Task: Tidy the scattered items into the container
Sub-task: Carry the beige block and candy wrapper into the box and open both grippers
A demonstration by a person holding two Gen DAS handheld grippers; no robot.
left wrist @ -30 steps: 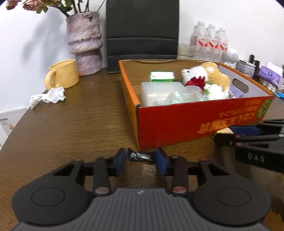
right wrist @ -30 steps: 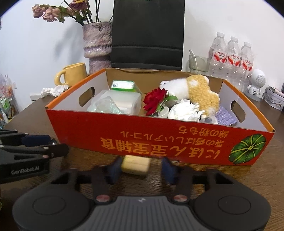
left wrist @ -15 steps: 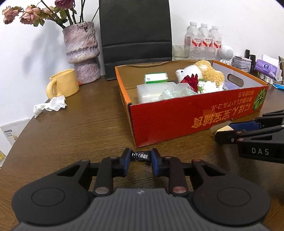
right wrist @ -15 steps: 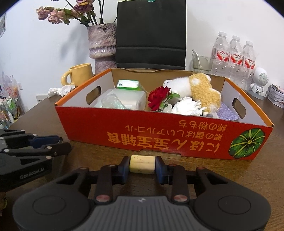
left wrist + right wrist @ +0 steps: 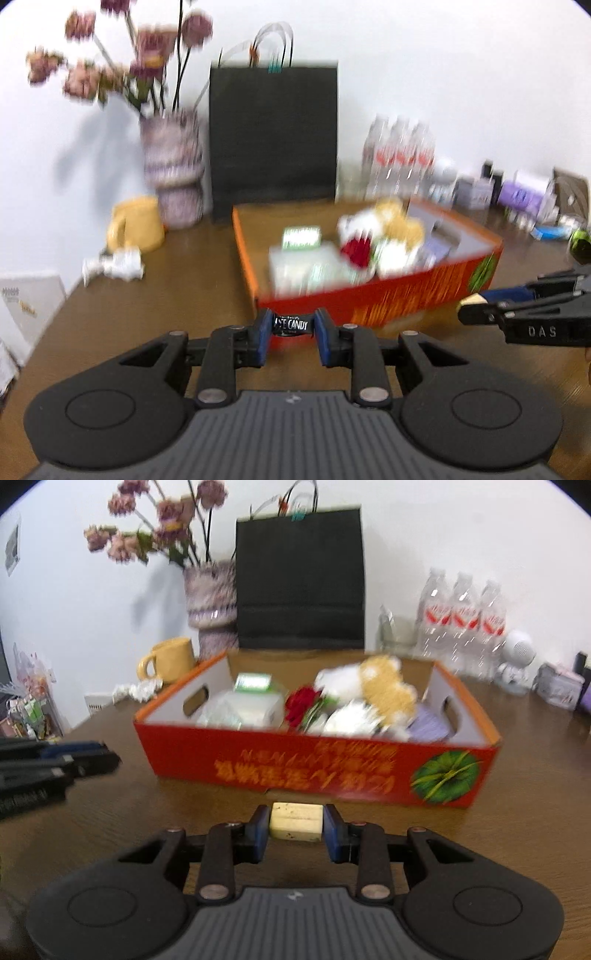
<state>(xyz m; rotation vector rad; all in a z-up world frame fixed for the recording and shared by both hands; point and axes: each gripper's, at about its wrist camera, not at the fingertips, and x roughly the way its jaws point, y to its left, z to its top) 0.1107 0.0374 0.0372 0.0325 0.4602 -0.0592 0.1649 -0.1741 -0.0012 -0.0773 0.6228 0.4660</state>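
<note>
Both grippers now carry a load and have come up off the table since a second ago, when each was spread wide around its item on the wood. Left gripper (image 5: 289,328) is clenched on a small black candy wrapper (image 5: 291,325), held crosswise between the blue pads, raised in front of the near-left corner of the red cardboard box (image 5: 317,764). Right gripper (image 5: 295,821) is clamped on a pale cork-like block (image 5: 295,820), held level just short of the box's near long wall, roughly mid-length. Both views are motion-blurred, which reads as both tools moving at once. The box interior has also opened up to view, so the cameras sit higher than before. Inside: a plush toy (image 5: 384,686), a red rose (image 5: 301,703), a clear plastic tub (image 5: 251,709), a green packet (image 5: 253,682). Judgement: pick-up is done for these two; what remains is to clear the near wall and let go over a free patch. A crumpled tissue (image 5: 114,264) lies loose near the table's (image 5: 184,812) far-left edge by the yellow mug (image 5: 138,229), likely a later item.
</note>
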